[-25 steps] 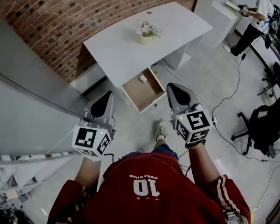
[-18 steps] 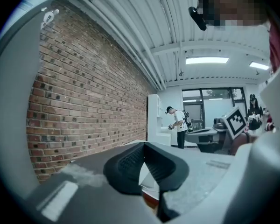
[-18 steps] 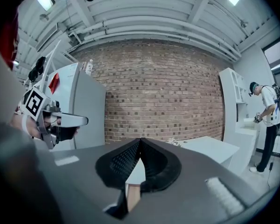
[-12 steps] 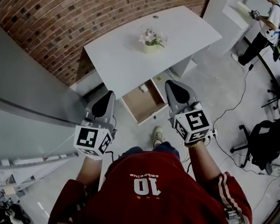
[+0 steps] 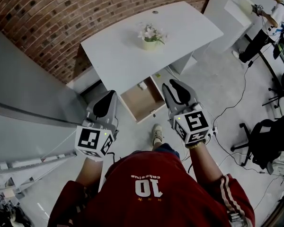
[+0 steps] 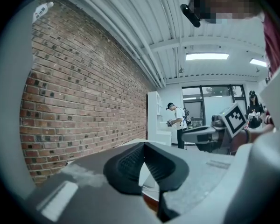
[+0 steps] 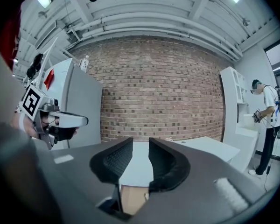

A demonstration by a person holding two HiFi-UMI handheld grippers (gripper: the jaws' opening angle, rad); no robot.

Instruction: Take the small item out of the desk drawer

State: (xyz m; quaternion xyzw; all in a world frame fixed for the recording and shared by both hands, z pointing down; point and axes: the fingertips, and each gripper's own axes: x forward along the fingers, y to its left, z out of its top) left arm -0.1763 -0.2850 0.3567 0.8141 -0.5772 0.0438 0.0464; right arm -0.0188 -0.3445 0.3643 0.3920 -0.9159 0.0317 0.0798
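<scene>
- Head view: my left gripper (image 5: 105, 103) sits at 9 o'clock of the picture's middle and my right gripper (image 5: 176, 91) at 3 o'clock, both raised above the floor and pointing toward the white desk (image 5: 132, 56) at 12 o'clock.
- The desk drawer (image 5: 135, 107) stands pulled out from under the desk's near edge. In this view it lies between my two grippers, and neither touches it.
- The small item (image 5: 143, 85), pale and boxy, lies on the drawer's brown floor at its 12 o'clock end, close under the desk edge. It is well apart from both sets of jaws.
- Left gripper view: my jaws meet at their tips, with nothing between the pads.
- Right gripper view: my jaws are coming apart, with a clear gap between the ribbed pads and nothing in it. Through the gap I see the desk top and, lower down, the brown inside of the drawer.
- A flower pot (image 5: 150, 36) stands on the desk at 12 o'clock of the drawer.
- My shoe (image 5: 156, 134) is on the grey floor at 6 o'clock of the drawer.
- A brick wall (image 5: 61, 18) runs behind the desk from 10 to 12 o'clock.
- Another person (image 5: 270, 18) stands at 2 o'clock, and a black office chair (image 5: 270, 141) sits at 4 o'clock.
</scene>
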